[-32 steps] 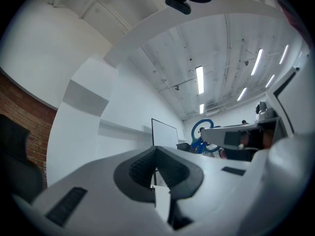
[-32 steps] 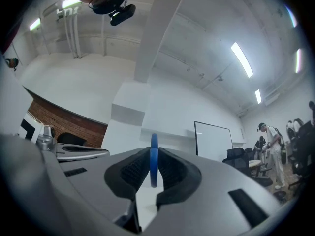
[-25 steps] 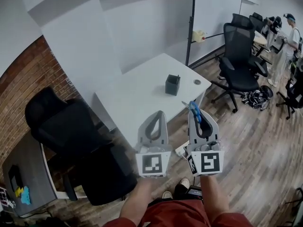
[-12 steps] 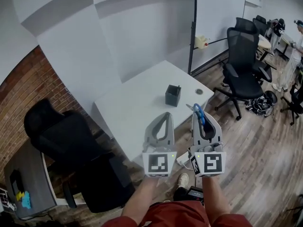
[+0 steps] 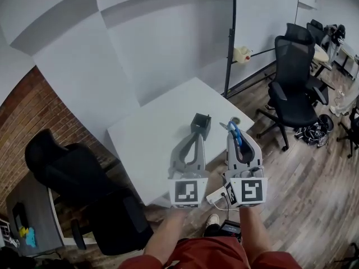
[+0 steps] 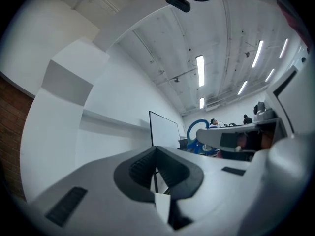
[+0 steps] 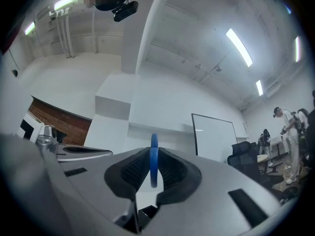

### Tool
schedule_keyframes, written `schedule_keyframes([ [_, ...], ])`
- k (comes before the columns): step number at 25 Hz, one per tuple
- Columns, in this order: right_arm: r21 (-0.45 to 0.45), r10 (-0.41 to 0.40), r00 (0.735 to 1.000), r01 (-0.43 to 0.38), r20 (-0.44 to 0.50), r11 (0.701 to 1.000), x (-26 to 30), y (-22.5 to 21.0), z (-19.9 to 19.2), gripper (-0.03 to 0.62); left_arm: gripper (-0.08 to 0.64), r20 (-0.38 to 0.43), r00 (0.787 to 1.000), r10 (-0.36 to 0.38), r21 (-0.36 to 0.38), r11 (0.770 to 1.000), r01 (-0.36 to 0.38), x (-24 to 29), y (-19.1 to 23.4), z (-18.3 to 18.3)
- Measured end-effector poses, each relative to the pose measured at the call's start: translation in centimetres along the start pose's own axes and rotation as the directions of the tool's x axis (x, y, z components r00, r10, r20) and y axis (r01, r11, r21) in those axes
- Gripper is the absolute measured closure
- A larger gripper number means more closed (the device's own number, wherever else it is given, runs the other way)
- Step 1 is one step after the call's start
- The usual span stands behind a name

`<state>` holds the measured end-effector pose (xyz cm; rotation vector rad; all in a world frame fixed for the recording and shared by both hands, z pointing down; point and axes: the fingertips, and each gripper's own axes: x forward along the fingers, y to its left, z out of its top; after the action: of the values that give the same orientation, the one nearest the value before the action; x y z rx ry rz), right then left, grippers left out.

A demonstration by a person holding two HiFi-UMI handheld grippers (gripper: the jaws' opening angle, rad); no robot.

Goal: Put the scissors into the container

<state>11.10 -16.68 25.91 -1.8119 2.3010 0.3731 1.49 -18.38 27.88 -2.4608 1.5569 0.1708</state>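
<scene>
Since the scissors (image 5: 234,132) are held up in the air and not yet in the container (image 5: 202,125), we judge the step in hand to be the carry. Our right claw (image 5: 231,129) is clenched on them. The right gripper view shows one blue handle loop upright and squeezed between the ribbed pads, with the rest of the tool out of sight there. In the head view that blue handle pokes out past the claw's tip, near the edge of the white table (image 5: 151,136). Our left claw (image 5: 197,138) hangs just beside it, jaws drawn together on nothing. The small dark container stands upright on the table toward its far corner, open at the top, and its inside is too dark for us to say whether it holds anything. The next move, as we see it, calls for bringing the right claw over that open mouth, tipping the scissors blades-down, lowering them in and only then letting go; the mouth looks narrow, so a poor line-up could knock the container over
</scene>
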Motion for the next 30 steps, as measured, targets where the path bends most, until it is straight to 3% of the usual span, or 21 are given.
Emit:
schedule_keyframes([
  [5,0.020,0.023,1.000,-0.023,0.004,1.000,3.6,-3.4,-1.3,0.537,0.549,0.000,1.000,0.014,0.041,0.999,-0.014,4.8,-0.4,-1.0],
  [15,0.054,0.071,0.997,-0.071,0.003,0.996,8.0,-7.0,-3.8,0.537,0.549,-0.010,0.997,0.074,0.029,0.997,-0.074,10.1,-0.6,-2.4],
  [22,0.066,0.093,0.996,-0.092,-0.009,0.994,9.7,-7.4,-5.1,0.537,0.549,-0.029,0.995,0.100,0.018,0.995,-0.100,11.7,0.1,-3.6],
  [30,0.053,0.096,0.995,-0.095,-0.015,0.994,12.1,-6.9,-6.3,0.537,0.549,-0.017,0.996,0.082,0.023,0.996,-0.082,13.8,1.6,-4.6],
])
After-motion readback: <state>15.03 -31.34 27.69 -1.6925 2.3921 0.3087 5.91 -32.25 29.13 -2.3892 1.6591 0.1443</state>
